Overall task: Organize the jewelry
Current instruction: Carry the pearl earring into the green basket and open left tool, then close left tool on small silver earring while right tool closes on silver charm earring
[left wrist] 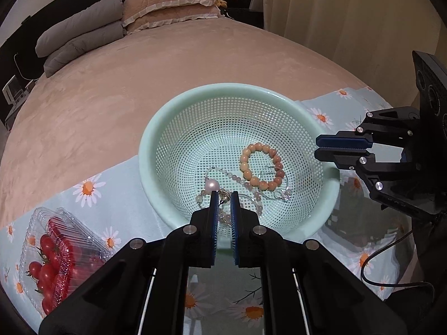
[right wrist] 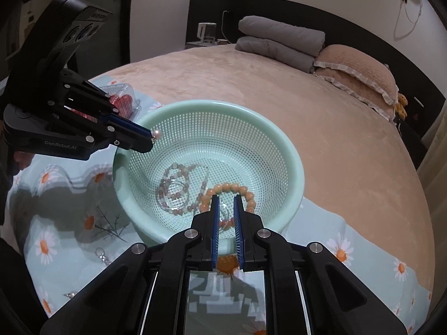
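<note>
A mint green perforated basket (left wrist: 178, 106) (right wrist: 293, 153) sits on a daisy-print cloth. In it lie an orange bead bracelet (left wrist: 252, 180) (right wrist: 226, 187) and a pale pink-grey bead necklace (left wrist: 237, 178) (right wrist: 173, 192). My left gripper (left wrist: 224, 194) (right wrist: 152, 139) is over the basket's near rim, shut on a pearl earring (left wrist: 211, 185) (right wrist: 158, 133) whose pearl sticks out past the tips. My right gripper (right wrist: 225, 197) (left wrist: 318, 146) hovers over the opposite rim, fingers close together with a narrow gap and nothing between them.
A clear plastic box of cherry tomatoes (left wrist: 53, 254) (right wrist: 123, 100) lies on the cloth (right wrist: 349, 240) left of the basket. Small silver jewelry pieces (right wrist: 102, 254) lie on the cloth. Beyond is a pink bed (left wrist: 125, 89) with pillows (left wrist: 167, 5) and a folded grey blanket (left wrist: 81, 33).
</note>
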### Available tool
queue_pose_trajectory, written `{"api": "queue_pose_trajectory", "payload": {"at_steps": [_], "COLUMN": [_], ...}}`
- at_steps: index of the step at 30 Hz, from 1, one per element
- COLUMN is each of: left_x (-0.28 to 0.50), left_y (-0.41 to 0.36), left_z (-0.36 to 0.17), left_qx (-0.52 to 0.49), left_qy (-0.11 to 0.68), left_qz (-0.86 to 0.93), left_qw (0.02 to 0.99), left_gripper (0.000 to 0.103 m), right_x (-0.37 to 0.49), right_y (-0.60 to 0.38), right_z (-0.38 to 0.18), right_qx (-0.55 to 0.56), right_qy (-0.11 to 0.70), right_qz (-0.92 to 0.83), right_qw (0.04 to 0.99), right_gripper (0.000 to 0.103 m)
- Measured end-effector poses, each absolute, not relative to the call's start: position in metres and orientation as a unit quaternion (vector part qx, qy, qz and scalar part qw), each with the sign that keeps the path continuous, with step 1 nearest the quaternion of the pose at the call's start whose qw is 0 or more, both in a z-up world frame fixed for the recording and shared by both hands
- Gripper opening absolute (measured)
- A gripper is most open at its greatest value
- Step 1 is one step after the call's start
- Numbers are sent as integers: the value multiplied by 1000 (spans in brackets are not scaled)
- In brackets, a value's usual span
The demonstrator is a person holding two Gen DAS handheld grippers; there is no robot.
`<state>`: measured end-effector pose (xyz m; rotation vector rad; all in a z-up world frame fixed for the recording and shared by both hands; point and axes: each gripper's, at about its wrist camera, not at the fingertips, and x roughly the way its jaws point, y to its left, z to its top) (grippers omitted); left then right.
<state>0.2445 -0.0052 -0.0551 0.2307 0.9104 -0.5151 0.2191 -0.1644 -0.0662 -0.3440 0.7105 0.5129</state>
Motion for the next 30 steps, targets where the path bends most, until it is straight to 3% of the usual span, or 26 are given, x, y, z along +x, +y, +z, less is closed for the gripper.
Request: {"api": "queue_pose_trajectory", "payload": {"at_steps": [1, 2, 3, 4, 5, 9, 15, 30], "left_x": [245, 245, 244, 242, 240, 236, 220, 168], "left_y": [-4, -1, 3, 8, 13, 27, 40, 24], "left_z": [-56, -54, -51, -47, -44, -37, -34, -77], "left_qx": [110, 106, 96, 84, 74, 67, 53, 71], "left_qy": [432, 427, 418, 410, 407, 410, 422, 474], "left_qz": [-236, -228, -222, -217, -217, -194, -189, -215], "left_qw": [863, 869, 876, 882, 884, 889, 885, 851], "left_gripper": [32, 46, 75, 83, 83, 91, 97, 97], "right_x": [219, 218, 218, 216, 213, 204, 187, 129], "right_y": [-167, -170, -173, -177, -181, -192, -191, -180], "right_z": [-66, -65, -62, -59, -54, -39, -33, -69], "right_qx": [-164, -160, -154, -145, -137, -113, -124, -148], "right_qy": [340, 337, 332, 323, 309, 289, 295, 340], "right_qz": [240, 233, 226, 215, 205, 190, 183, 200], "right_qw": [894, 898, 903, 910, 918, 931, 930, 907], "right_gripper": [13, 24, 48, 60, 74, 86, 87, 87]}}
